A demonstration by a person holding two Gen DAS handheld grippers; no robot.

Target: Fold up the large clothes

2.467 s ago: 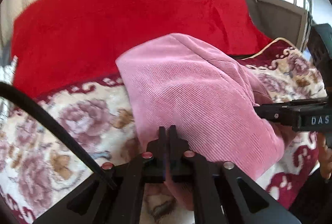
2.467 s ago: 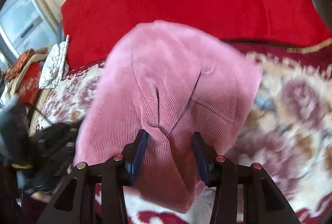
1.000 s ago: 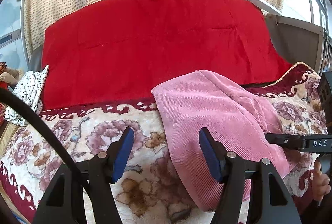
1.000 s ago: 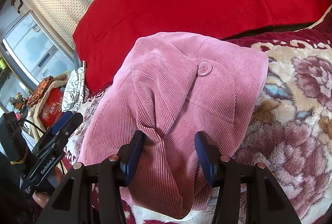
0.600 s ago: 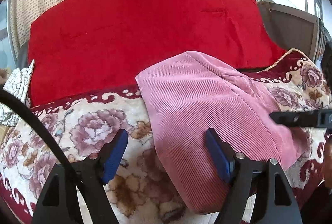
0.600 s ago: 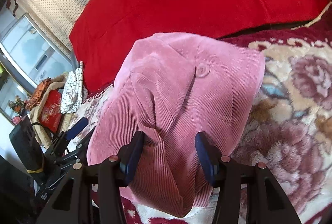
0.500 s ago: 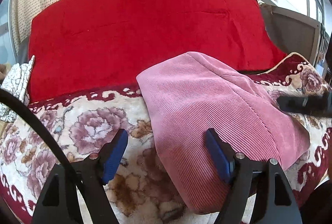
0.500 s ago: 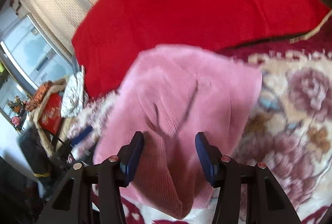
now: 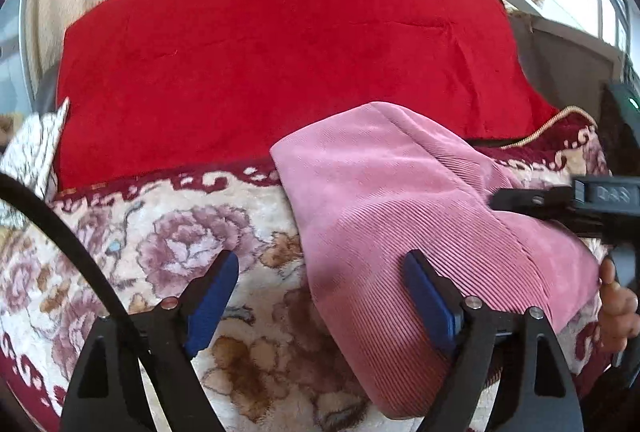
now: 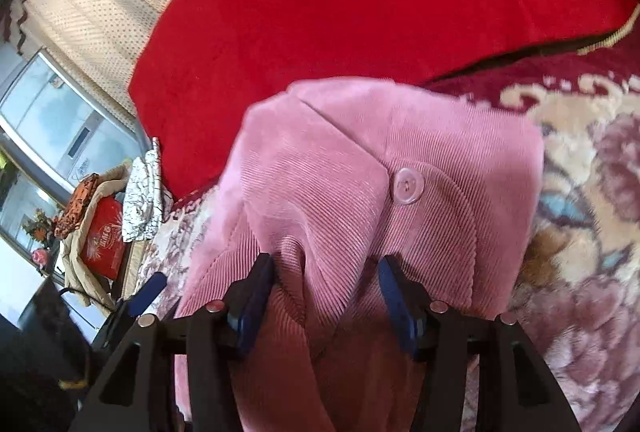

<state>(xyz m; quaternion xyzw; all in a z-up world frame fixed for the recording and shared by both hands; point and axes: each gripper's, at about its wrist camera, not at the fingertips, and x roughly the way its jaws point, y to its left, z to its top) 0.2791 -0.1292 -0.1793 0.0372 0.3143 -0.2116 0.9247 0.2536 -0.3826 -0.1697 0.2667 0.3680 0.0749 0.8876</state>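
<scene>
**Folded pink corduroy down on the blanket, both grippers easing off**

Closest to me, my left gripper [image 9: 320, 296] stands wide, jaws just been opening, blue pads clear on both sides: the near corner of the pink corduroy garment [image 9: 400, 199] lies between them, but nothing presses on it. On the right wrist view, my right gripper [image 10: 326, 290] is about half open with a raised ridge of the same garment [image 10: 360, 191] bunched between the pads; the left pad looks to be brushing the cloth, though I can't tell whether it really pinches. Its jaws have just been opening a touch.

The garment sits as a folded bundle on the floral blanket [image 9: 180, 240], pink button [image 10: 407, 185] facing up, its far edge reaching the red cushion [image 9: 280, 51] behind. Beyond that, the dotted curtain [image 10: 104, 3].

To finish this step well, I reckon the right jaws want to spread fully before I draw back, otherwise that ridge drags and the fold spills open. Pull straight back, low, no twist. Then pat the hump flat if it stays proud.

Against the earlier pictures: two and a half seconds back my left jaws were pinched shut at the garment's near edge; now they're spread. The bundle lay closer under that camera then; now more blanket shows in front. The right gripper's fold looks much the same throughout.
</scene>
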